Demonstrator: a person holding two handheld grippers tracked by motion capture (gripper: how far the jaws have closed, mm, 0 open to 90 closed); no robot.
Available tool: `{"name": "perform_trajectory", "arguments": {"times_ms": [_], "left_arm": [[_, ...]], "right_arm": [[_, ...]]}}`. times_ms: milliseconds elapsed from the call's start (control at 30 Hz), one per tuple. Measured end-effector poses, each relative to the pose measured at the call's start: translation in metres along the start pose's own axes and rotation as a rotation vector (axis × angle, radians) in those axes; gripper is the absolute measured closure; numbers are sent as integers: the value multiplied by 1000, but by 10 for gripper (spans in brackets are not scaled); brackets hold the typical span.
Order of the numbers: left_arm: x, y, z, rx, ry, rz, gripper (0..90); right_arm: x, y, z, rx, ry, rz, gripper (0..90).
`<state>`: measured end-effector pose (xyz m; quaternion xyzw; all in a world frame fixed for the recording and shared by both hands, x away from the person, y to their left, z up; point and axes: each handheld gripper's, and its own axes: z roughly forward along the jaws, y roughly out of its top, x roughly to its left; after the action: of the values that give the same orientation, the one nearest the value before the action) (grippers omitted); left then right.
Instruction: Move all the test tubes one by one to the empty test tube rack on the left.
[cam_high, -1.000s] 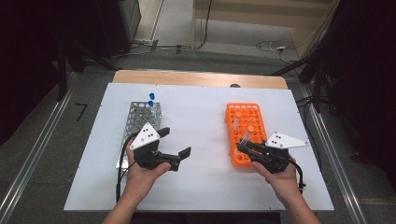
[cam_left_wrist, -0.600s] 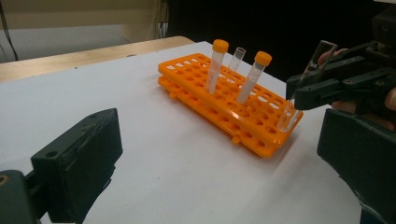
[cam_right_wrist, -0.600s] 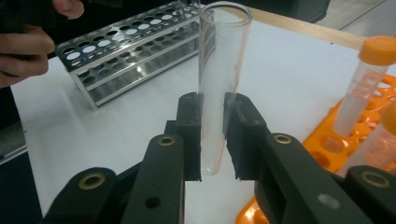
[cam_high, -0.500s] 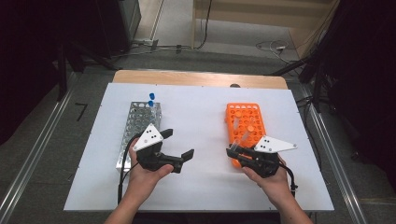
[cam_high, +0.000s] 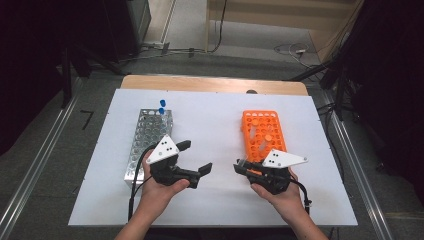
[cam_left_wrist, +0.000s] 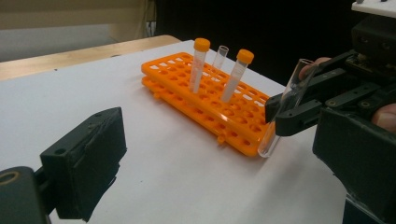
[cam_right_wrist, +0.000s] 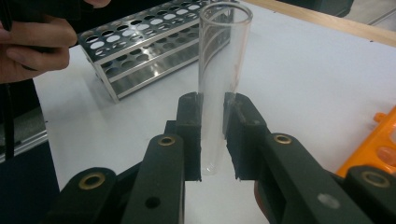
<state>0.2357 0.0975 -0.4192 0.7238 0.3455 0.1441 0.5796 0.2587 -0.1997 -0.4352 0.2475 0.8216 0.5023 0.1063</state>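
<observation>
The right gripper (cam_high: 240, 167), jaws clamped on a clear tube (cam_right_wrist: 219, 84), has slid off the near end of the orange rack (cam_high: 263, 135) toward nine o'clock since a second ago. The tube now hangs free beside that rack, so I judge a carry across to the steel rack (cam_high: 148, 136) under way. The left gripper (cam_high: 196, 159) waits with jaws wide and empty at centre.
</observation>
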Motion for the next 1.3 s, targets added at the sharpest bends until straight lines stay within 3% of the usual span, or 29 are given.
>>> {"name": "perform_trajectory", "arguments": {"times_ms": [200, 600, 800, 1000, 1300], "left_arm": [[-5, 0, 4, 9, -34, 3, 61], [-14, -2, 11, 23, -156, 4, 178], [-18, -4, 16, 39, -192, 13, 244], [-23, -5, 18, 45, -202, 33, 397], [-28, -8, 24, 72, -184, 58, 612]], "right_arm": [[8, 1, 8, 10, 20, -13, 739], [22, 1, 20, 29, 53, -34, 739], [25, 2, 25, 34, 73, -31, 739], [31, 2, 30, 43, 87, -36, 739], [36, 2, 33, 52, 102, -45, 738]]}}
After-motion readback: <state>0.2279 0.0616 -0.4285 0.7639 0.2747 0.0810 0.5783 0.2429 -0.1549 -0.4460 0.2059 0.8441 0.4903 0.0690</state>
